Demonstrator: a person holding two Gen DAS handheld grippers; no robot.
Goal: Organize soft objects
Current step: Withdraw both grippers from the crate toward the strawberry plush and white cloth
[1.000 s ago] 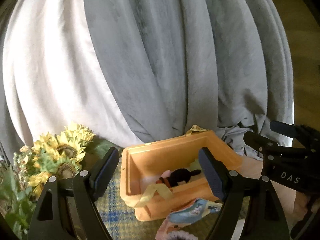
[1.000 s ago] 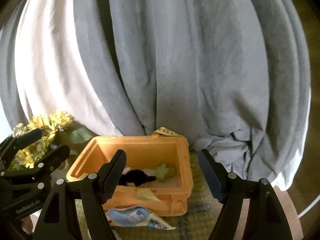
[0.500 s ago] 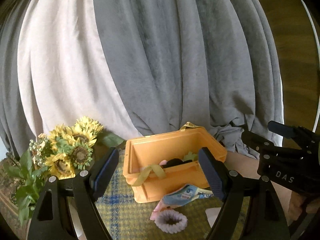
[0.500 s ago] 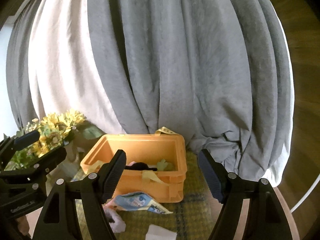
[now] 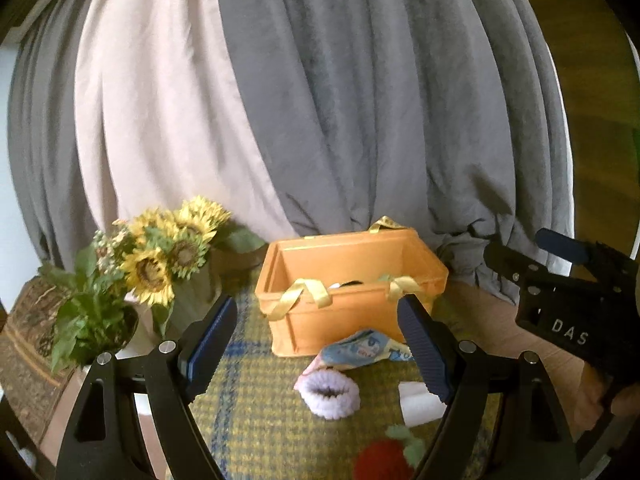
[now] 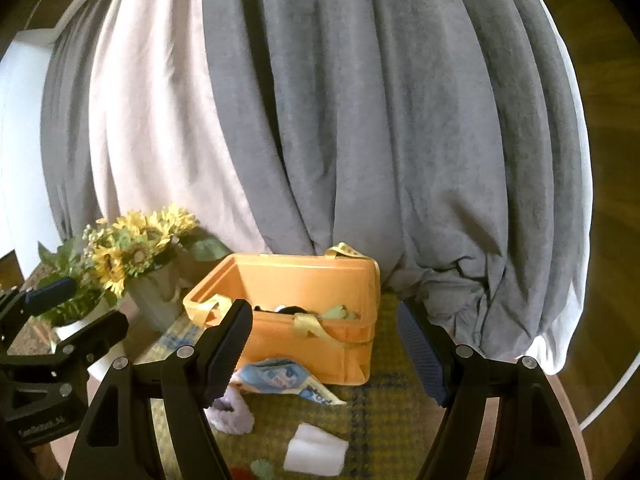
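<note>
Several soft things are left loose on the counter (image 5: pixel 248 412), just near of the bin (image 5: pixel 352 280): a printed pouch (image 5: pixel 360 352) touching its near wall, a lilac scrunchie (image 5: pixel 330 394), a white foam block (image 6: pixel 316 454) and a red plush piece (image 5: pixel 382 462) nearest of all. Others already lie inside the bin, so the sorting is judged partly done. Both grippers are held back and above the clutter, probably so the next item can be chosen. The left gripper (image 5: pixel 320 352) and right gripper (image 6: pixel 324 356) are seen with jaws spread wide and nothing between them. The sunflowers (image 5: pixel 160 252) are kept left of the bin, apart from the work.
</note>
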